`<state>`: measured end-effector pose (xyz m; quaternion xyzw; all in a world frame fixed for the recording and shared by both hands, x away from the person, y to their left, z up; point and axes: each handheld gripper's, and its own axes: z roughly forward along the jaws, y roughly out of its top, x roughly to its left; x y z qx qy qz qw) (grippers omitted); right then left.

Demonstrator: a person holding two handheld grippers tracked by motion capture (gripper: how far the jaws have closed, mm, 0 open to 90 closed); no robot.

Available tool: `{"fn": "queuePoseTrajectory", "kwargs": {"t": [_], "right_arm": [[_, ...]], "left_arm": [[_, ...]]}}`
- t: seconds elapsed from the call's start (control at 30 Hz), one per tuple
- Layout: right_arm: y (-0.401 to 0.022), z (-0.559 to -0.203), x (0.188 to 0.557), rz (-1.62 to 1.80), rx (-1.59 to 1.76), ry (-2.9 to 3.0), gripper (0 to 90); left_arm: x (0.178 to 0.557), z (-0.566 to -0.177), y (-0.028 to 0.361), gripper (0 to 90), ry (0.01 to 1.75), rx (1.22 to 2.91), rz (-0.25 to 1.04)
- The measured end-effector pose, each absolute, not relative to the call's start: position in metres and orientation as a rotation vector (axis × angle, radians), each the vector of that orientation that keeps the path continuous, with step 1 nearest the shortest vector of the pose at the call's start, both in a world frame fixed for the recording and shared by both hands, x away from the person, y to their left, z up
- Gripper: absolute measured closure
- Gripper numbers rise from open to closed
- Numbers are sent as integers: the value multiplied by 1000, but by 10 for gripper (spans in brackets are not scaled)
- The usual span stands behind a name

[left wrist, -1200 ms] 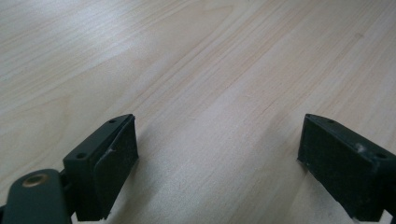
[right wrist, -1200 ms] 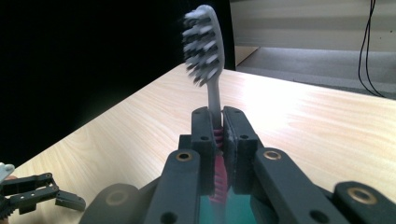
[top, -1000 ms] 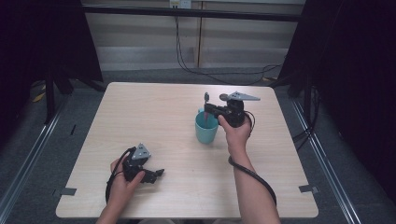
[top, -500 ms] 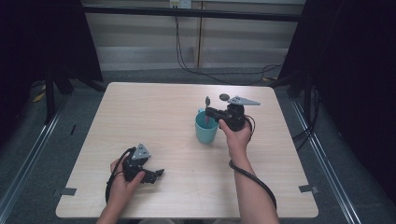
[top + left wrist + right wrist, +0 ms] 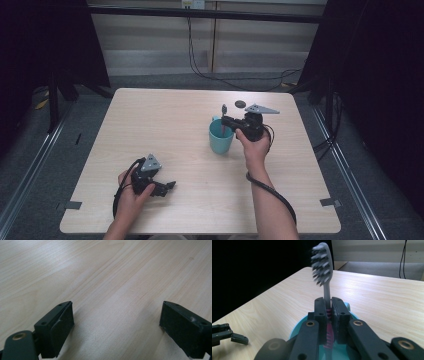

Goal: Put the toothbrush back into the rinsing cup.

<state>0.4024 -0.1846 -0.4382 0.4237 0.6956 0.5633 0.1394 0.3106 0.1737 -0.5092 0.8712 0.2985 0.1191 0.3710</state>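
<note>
A toothbrush (image 5: 321,263) with a grey bristled head and a pink grip section stands upright, head up. My right gripper (image 5: 329,301) is shut on its handle just above a teal cup (image 5: 295,331). The brush's lower end reaches down inside the cup. In the high view the cup (image 5: 220,142) stands right of the table's middle, with the right gripper (image 5: 226,121) over its rim and the toothbrush (image 5: 224,108) sticking up. My left gripper (image 5: 167,187) rests near the front left of the table. In the left gripper view it (image 5: 117,322) is open over bare wood.
The light wooden table (image 5: 150,120) has a small dark disc (image 5: 240,104) near its far edge, behind the cup. Black curtains hang to either side, and cables trail along the floor behind the table.
My right gripper has shifted slightly down and to the right with the toothbrush, staying over the cup. The left gripper has not moved.
</note>
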Motion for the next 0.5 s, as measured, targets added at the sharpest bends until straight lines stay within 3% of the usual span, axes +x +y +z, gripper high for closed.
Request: {"fn": "queuePoseTrajectory", "kwargs": {"t": [0.5], "right_arm": [[-202, -441, 396, 1617, 1268, 1957, 827]], "left_arm": [[311, -509, 174, 117, 765, 2234, 306]]}}
